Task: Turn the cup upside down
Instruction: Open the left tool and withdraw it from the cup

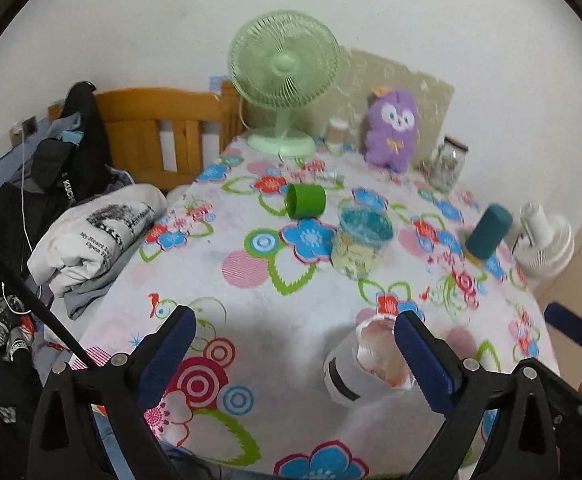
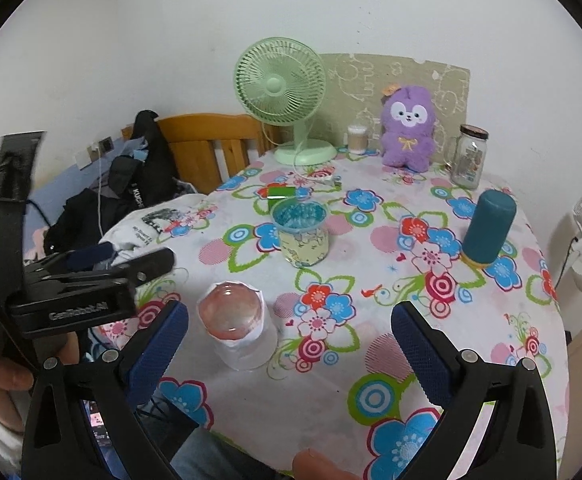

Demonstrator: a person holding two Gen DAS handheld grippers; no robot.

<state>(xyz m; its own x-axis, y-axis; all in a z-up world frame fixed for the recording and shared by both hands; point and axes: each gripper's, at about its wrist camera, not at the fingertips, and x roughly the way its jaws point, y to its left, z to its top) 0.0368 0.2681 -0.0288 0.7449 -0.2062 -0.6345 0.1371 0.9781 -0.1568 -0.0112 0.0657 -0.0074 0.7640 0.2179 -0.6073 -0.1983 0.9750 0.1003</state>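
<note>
A white cup (image 2: 238, 326) with a pinkish inside stands on the floral tablecloth near the front edge; in the left wrist view (image 1: 371, 362) it sits just inside my left gripper's right finger. A green cup (image 1: 306, 200) lies on its side farther back, partly hidden in the right wrist view (image 2: 281, 194). A clear cup with a blue rim (image 1: 361, 240) (image 2: 303, 232) stands mid-table. A teal cup (image 1: 487, 231) (image 2: 487, 226) stands upside down on the right. My left gripper (image 1: 295, 344) is open and empty. My right gripper (image 2: 289, 338) is open and empty, right of the white cup.
At the back stand a green desk fan (image 2: 281, 92), a purple plush toy (image 2: 409, 128), a glass jar (image 2: 469, 156) and a small lidded cup (image 2: 357, 139). A white fan (image 1: 543, 240) sits off the table's right side. Clothes and a wooden bed frame (image 1: 163, 132) lie left.
</note>
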